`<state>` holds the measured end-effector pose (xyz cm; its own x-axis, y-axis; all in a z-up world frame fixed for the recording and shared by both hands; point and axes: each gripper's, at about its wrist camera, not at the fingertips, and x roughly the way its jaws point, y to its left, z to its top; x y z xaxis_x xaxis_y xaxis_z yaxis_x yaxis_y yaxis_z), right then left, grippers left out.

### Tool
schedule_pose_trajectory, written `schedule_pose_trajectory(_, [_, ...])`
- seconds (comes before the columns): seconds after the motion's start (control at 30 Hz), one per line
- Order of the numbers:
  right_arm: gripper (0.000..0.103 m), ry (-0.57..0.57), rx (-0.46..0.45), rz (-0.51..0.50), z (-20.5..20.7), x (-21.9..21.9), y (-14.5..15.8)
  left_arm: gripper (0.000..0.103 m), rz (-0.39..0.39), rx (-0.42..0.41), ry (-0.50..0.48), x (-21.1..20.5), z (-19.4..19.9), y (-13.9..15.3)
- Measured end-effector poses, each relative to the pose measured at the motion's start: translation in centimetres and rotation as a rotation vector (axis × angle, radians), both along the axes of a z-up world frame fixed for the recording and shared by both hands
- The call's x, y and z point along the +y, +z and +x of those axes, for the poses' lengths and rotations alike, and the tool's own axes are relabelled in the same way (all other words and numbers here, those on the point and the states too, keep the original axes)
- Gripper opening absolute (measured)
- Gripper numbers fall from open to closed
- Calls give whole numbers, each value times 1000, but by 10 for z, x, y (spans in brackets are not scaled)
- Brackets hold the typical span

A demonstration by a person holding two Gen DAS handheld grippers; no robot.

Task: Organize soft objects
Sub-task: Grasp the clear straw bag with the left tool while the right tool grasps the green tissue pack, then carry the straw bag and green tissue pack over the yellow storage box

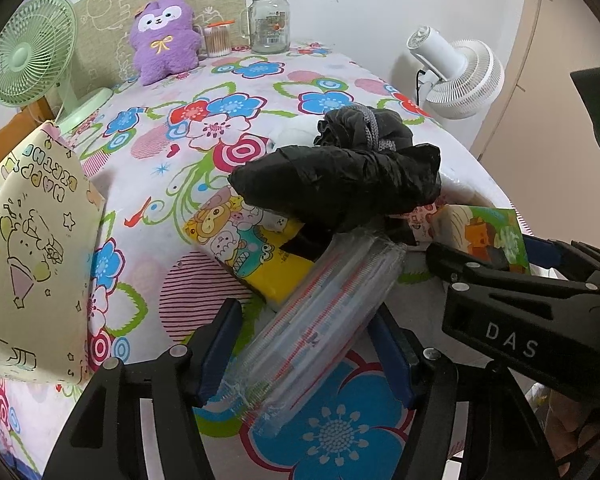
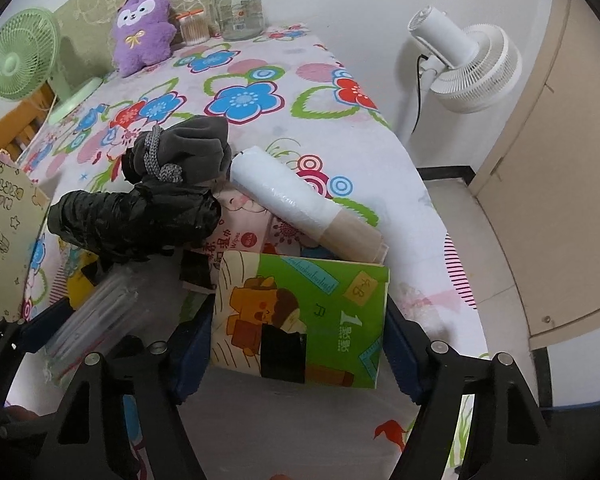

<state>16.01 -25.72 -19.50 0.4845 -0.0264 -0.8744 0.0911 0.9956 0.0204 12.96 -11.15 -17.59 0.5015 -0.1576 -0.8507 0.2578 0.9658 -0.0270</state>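
Clear plastic, a bundle of zip bags (image 1: 320, 332), lies slantwise between the blue pads of the left hand-held gripper (image 1: 306, 354); both pads press against its sides, so it is gripped. The bundle's far end runs under a black plastic bag roll (image 1: 336, 184) that lies across a yellow cartoon tissue pack (image 1: 240, 240) on the floral table (image 1: 236, 76). Beside it, the right hand-held gripper (image 2: 298, 340) straddles a green cartoon tissue pack (image 2: 300, 312), its pads touching the pack's two sides, which suggests a grip. Behind that pack a white bag roll (image 2: 296, 200) on a cardboard core lies slantwise over a pink wipes pack (image 2: 244, 232), and a grey drawstring pouch (image 2: 184, 148) sits on top of the black roll. Far back stand a purple plush toy (image 1: 162, 36), a glass jar (image 1: 269, 20), a cotton swab tub (image 1: 218, 40) and a green fan (image 1: 30, 52). A cream printed gift bag (image 1: 32, 248) stands at the left edge
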Motion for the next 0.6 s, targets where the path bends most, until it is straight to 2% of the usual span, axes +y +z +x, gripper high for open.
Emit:
schedule_pose_trajectory(0.27, [76,2,-11,22,-4,0,6,67,-5,-12,3,1,-3,7])
schedule_pose_trajectory(0.6, [76,8,-72,21,-20,5,35,67,-22,-63,13,10,-17,31])
